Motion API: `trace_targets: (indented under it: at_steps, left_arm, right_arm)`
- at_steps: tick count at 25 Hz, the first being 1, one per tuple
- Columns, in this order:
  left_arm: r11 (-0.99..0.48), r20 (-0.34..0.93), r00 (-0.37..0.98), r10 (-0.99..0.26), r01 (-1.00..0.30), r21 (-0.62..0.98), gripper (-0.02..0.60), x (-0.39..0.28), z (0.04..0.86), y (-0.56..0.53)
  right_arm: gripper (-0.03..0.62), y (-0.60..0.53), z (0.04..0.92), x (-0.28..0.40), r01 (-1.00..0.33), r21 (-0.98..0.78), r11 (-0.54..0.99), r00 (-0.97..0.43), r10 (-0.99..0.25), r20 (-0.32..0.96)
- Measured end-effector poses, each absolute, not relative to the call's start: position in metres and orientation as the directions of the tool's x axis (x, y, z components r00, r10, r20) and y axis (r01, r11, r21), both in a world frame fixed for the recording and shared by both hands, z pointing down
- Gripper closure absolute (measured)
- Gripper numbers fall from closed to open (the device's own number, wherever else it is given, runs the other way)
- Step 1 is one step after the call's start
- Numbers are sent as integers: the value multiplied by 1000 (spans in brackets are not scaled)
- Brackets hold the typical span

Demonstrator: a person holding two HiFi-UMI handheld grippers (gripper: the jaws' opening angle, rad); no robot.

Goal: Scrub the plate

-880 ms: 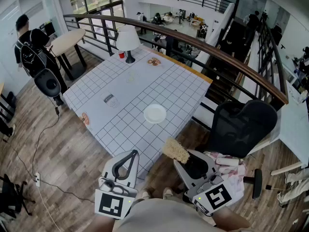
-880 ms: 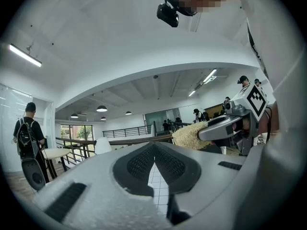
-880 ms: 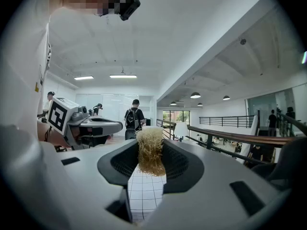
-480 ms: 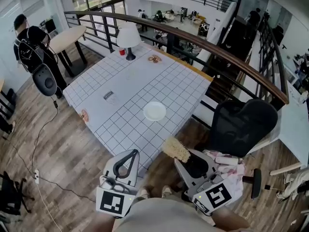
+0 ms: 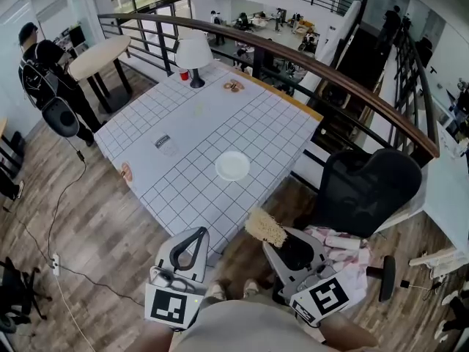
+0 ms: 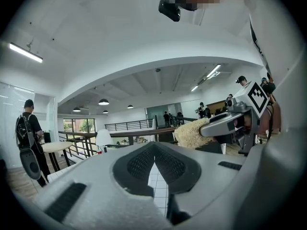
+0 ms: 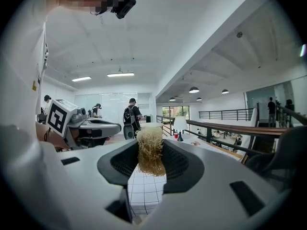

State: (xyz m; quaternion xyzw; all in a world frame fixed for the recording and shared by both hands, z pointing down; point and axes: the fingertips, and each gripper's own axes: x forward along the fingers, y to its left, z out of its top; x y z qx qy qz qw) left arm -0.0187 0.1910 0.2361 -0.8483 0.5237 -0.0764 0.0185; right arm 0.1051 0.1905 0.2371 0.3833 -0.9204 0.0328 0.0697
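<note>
We are clamping the fibre scrubber (image 5: 264, 227) in the right tool (image 5: 273, 241) and holding the left tool (image 5: 196, 235) closed, empty; the plate (image 5: 232, 166) is lying on the counter (image 5: 176, 193).

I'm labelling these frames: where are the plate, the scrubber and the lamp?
plate (image 5: 232, 166), head view, centre of its face.
scrubber (image 7: 151, 152), right gripper view, middle of the fibre bundle.
lamp (image 5: 194, 52), head view, its shade.
</note>
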Motion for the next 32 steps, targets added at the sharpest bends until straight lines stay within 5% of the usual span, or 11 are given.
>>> trace_targets:
  at_steps: [32]
  left_arm:
    - [-392, 164, 370, -914, -912, -124, 568, -10, 259, 167]
  right_arm:
    - [459, 157, 259, 116, -663, -40, 748, -743, -650, 161]
